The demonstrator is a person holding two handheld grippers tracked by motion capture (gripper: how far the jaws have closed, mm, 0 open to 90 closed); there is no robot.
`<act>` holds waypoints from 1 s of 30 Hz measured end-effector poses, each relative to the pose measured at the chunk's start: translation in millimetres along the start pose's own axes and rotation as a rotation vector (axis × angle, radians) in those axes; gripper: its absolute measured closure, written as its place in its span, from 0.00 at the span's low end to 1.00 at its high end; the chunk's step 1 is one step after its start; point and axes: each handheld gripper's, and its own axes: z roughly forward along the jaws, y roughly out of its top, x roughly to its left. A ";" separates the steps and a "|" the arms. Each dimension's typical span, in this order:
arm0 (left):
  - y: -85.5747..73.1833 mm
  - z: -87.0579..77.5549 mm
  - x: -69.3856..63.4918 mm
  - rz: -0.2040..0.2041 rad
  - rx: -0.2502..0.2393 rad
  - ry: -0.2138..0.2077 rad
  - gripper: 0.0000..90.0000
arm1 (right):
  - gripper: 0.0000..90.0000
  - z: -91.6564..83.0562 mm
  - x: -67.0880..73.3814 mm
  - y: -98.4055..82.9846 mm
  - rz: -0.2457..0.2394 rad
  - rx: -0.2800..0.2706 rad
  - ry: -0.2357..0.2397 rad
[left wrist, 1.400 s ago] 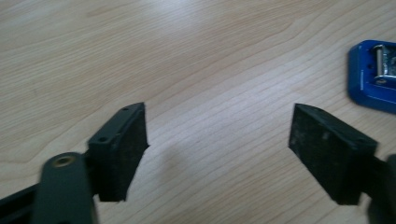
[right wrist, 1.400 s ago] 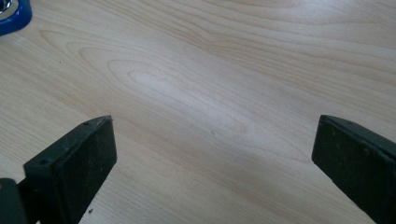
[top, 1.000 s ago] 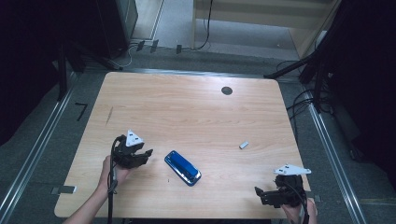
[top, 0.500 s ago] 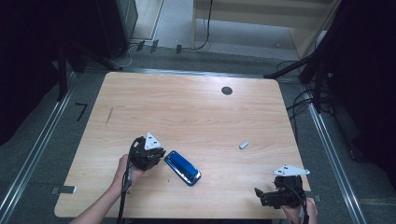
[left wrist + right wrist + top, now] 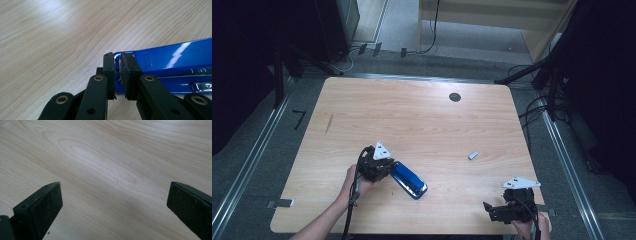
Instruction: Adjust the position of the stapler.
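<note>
While left hand-held gripper (image 5: pixel 117 72) seemingly pinches its near-left end, blue stapler (image 5: pixel 409 179) lies diagonal, pointing near-right.

Items counted on the counter (image 5: pixel 422 120): one blue stapler (image 5: pixel 408 179) at 6 o'clock, one small grey block (image 5: pixel 473 155) at 4 o'clock, one dark round hole (image 5: pixel 455 97) at 1 o'clock. Claws: two, left claw (image 5: pixel 388 167) and right claw (image 5: pixel 488 209).
</note>
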 end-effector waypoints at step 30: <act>-0.5 -0.3 -10.0 -0.050 0.011 -0.089 1.00 | 0.04 11.8 30.7 16.9 -0.048 0.013 0.062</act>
